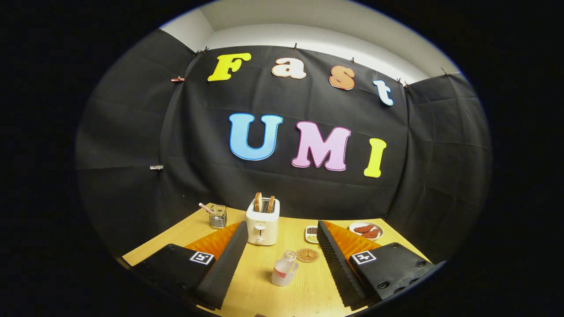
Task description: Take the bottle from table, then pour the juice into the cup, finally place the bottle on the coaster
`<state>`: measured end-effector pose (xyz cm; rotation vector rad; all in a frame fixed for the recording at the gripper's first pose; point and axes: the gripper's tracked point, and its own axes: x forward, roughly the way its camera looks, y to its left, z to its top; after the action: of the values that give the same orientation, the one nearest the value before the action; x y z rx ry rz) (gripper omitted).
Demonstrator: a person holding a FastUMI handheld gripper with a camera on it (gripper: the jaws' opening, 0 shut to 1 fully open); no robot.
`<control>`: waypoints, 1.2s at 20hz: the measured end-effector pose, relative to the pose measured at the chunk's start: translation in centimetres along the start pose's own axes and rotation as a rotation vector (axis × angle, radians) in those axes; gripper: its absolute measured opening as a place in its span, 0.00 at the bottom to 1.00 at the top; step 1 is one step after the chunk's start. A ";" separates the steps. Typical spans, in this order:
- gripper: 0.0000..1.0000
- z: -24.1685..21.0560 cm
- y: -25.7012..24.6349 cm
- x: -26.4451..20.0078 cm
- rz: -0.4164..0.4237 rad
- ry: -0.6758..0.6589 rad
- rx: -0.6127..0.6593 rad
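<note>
A: Where is the bottle?

B: It stands upright on the wooden counter, in front of the white toaster and a little to its right, on the near side. It has a clear cap end and a pale, milky body with a reddish patch on the label.

A: And the claw?

B: Wide open, holding nothing. The bottle sits in the gap between the two fingers, closer to the right one but touching neither.

A: The coaster?

B: A round brown disc lying flat on the counter, to the right of the toaster's base and just beyond the bottle, apart from it.

A: What else is around the toaster?

B: Two slices of toast stand in its slots. To its left, farther back, is a small glass cup with a stick-like thing leaning out of it. To its right sits a small dish of grains, and farther right a plate with reddish-brown pieces.
</note>
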<state>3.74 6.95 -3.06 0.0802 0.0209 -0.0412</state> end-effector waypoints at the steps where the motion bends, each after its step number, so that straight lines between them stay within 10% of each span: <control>1: 0.97 -0.5 0.1 0.3 -0.005 -0.002 0.001; 24: 0.97 -21.1 -1.2 9.0 -0.164 0.152 0.121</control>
<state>12.28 7.05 -24.36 0.2026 0.1768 -0.2002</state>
